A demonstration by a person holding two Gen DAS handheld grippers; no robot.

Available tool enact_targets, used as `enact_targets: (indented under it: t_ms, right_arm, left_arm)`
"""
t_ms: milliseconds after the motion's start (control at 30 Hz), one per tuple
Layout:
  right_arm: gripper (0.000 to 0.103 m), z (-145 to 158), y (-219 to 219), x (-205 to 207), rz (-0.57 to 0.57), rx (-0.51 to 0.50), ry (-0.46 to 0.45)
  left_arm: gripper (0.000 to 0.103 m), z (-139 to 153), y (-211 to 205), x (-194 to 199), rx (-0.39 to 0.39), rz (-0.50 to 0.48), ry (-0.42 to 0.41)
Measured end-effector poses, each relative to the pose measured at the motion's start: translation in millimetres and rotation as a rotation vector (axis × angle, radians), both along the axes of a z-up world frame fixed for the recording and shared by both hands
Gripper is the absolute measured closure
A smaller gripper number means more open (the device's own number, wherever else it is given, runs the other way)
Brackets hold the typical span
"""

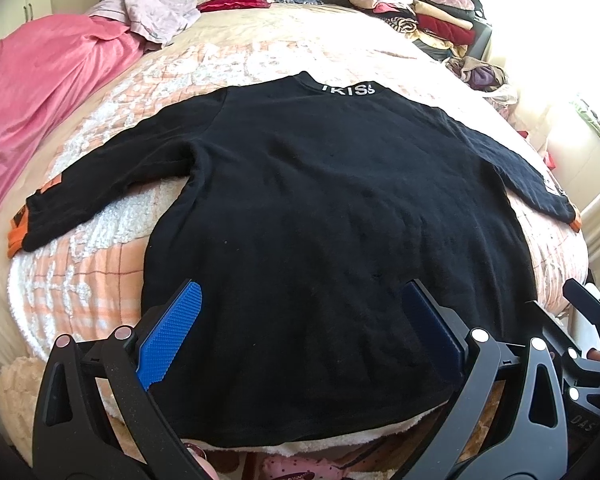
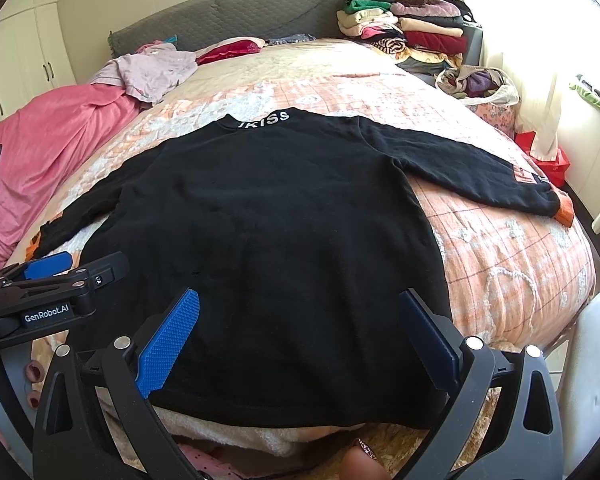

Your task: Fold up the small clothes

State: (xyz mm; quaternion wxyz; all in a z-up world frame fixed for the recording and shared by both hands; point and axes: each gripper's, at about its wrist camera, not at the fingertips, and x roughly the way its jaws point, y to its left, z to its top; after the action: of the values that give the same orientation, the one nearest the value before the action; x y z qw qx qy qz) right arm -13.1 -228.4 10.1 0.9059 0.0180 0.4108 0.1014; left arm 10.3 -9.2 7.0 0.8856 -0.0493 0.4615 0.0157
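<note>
A small black long-sleeved sweater (image 1: 320, 216) lies flat on the bed, collar with white letters at the far end, both sleeves spread out, orange cuffs at the ends. It also shows in the right wrist view (image 2: 268, 232). My left gripper (image 1: 304, 312) is open, hovering over the sweater's near hem, left part. My right gripper (image 2: 300, 316) is open over the hem, right part. Both are empty. The left gripper's body (image 2: 52, 284) shows at the left of the right wrist view.
The bed has a peach checked blanket (image 2: 500, 248). A pink sheet (image 1: 40, 92) and a crumpled pale garment (image 1: 160, 12) lie at the far left. Stacks of folded clothes (image 2: 412, 28) stand at the far right by the grey headboard (image 2: 240, 12).
</note>
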Motion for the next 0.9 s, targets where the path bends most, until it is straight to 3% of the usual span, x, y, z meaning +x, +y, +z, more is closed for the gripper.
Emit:
enact_targets:
  t_ms: [900]
  right_arm:
    - [0.004, 19.0, -58.4, 55.1, -0.145, 0.037, -0.054]
  left_arm:
    - [0.008, 8.8, -13.3, 58.2, -0.045, -0.02, -0.001]
